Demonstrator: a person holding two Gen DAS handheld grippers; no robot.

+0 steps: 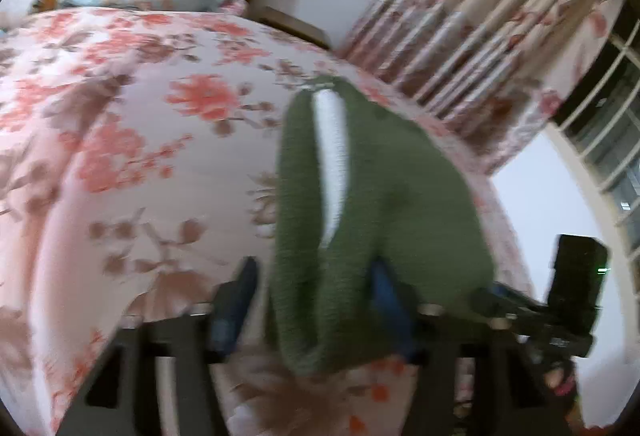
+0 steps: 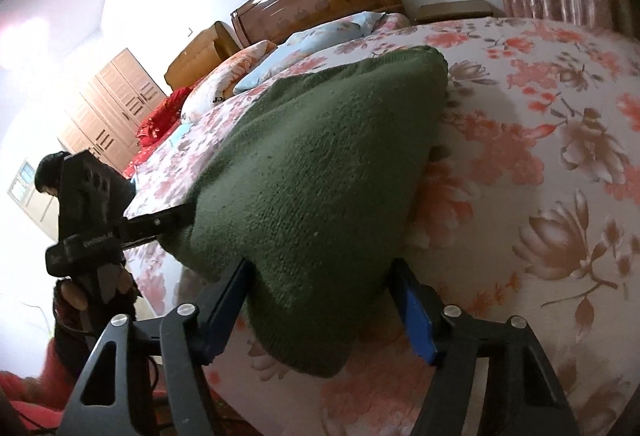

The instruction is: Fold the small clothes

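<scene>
The green sweater (image 2: 320, 163) is held up off the bed (image 2: 540, 155), one edge in each gripper, with its far corner reaching out toward the middle of the flowered cover. In the right wrist view the right gripper (image 2: 320, 300) has its blue fingers (image 2: 416, 316) set wide, with a thick bunch of knit filling the gap; it appears to pinch the cloth, though the contact itself is hidden. In the left wrist view, which is blurred, the left gripper (image 1: 312, 300) holds another bunched part, a white band (image 1: 332, 159) showing in the fold.

The step in hand looks like carrying a fold over, both edges raised together near the bed's near edge. The next move probably calls for laying the sweater flat on the cover, keeping both edges level so the layers line up, before either grip lets go.
</scene>
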